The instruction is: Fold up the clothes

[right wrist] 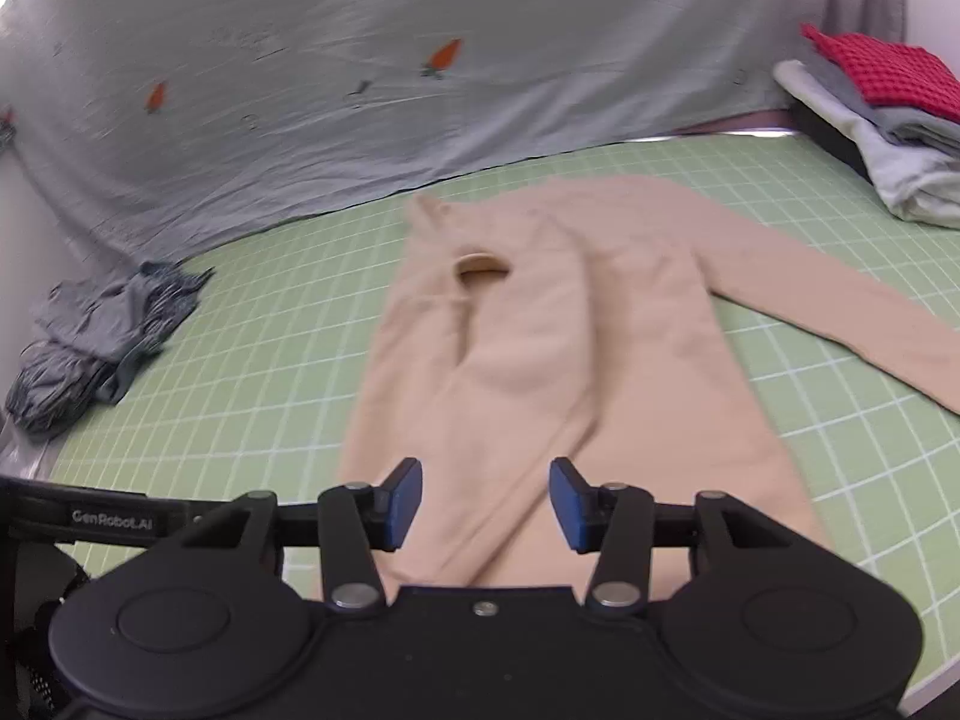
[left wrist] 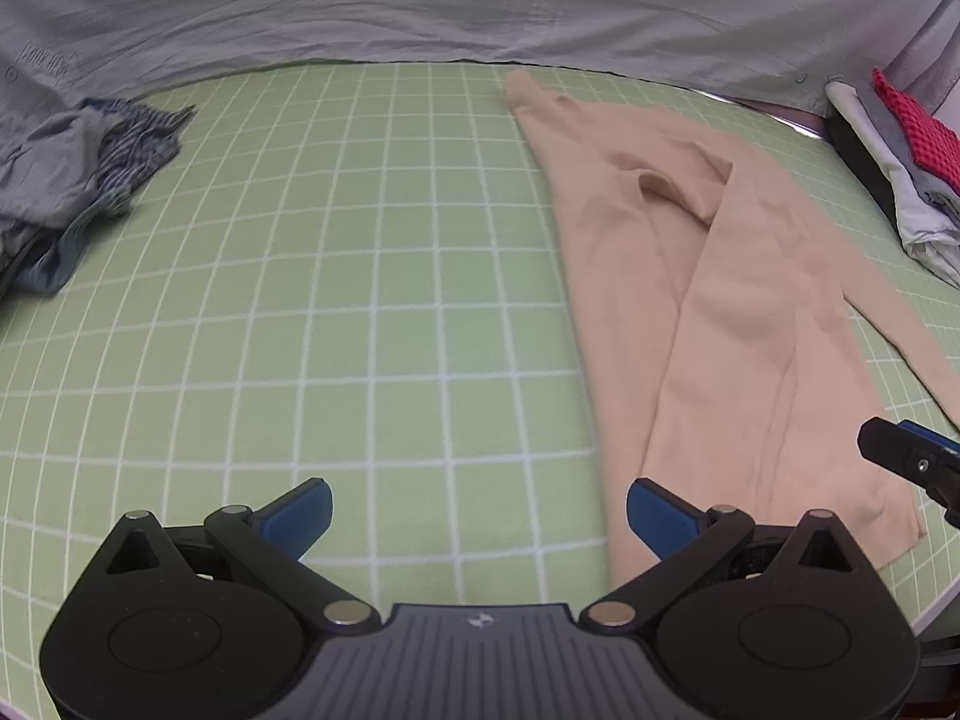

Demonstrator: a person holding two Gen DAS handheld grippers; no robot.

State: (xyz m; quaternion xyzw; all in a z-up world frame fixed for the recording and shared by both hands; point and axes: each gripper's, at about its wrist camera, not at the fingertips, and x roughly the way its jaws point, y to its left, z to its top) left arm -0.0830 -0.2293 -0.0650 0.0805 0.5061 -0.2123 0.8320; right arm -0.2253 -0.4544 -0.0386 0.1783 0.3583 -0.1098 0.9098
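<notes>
A beige long-sleeved garment lies flat on the green grid mat, neck end away from me. One sleeve is folded across its body; the other stretches out to the right. My left gripper hangs open over bare mat, its right finger just at the garment's left edge near the hem. My right gripper is open above the garment's near end, and nothing is pinched between its blue pads. Its tip also shows at the right edge of the left wrist view.
A crumpled pile of grey and striped clothes lies at the mat's left. A stack of folded clothes topped by a red piece sits at the far right. A grey sheet with carrot prints hangs behind.
</notes>
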